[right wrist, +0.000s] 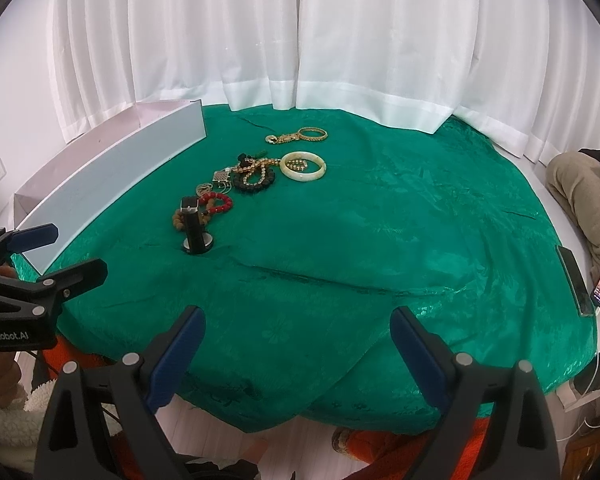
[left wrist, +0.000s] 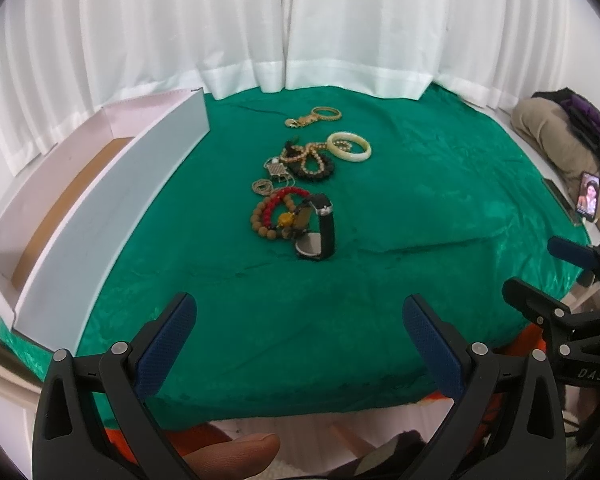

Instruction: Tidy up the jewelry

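Observation:
Jewelry lies in a line on the green cloth (left wrist: 420, 208): a black watch (left wrist: 318, 228) standing on edge, red and brown bead bracelets (left wrist: 278, 210), a dark bead bracelet with a gold bead necklace (left wrist: 312, 160), a pale jade bangle (left wrist: 349, 146) and a gold bangle with chain (left wrist: 314, 117). The same pieces show in the right wrist view, watch (right wrist: 194, 228) nearest, bangle (right wrist: 302, 165) behind. My left gripper (left wrist: 300, 344) is open and empty at the near edge. My right gripper (right wrist: 298, 352) is open and empty, also short of the jewelry.
A long white open box (left wrist: 112, 208) with a brown floor stands along the cloth's left side, also in the right wrist view (right wrist: 112, 176). White curtains hang behind. A lit phone (left wrist: 588, 196) leans at the right beside folded clothes.

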Action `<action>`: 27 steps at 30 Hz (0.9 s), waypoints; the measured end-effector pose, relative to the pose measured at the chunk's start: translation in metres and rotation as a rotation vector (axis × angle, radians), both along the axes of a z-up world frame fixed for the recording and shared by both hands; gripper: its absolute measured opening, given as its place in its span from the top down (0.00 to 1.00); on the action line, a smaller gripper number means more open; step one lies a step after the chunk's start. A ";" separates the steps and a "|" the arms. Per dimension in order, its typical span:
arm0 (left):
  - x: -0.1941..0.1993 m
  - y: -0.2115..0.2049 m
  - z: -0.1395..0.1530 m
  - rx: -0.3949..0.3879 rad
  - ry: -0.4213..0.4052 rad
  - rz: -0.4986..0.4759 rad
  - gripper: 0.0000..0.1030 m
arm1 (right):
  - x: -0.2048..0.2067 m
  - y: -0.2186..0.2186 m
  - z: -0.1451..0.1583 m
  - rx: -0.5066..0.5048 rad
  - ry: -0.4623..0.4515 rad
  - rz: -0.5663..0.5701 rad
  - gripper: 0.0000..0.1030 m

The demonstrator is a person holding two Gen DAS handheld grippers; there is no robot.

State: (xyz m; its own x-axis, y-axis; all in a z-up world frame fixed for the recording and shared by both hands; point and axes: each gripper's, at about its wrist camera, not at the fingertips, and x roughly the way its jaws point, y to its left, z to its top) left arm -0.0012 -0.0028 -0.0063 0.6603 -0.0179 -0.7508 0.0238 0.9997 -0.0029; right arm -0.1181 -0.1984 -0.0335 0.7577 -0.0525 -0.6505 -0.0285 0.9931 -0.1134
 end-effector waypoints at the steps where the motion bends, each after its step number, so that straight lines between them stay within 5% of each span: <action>1: 0.000 0.000 0.000 0.000 -0.001 0.001 0.00 | -0.001 0.000 0.001 0.001 0.000 0.000 0.07; 27: -0.002 0.001 -0.004 0.003 0.001 0.001 0.00 | -0.002 0.002 -0.001 0.004 0.000 0.001 0.07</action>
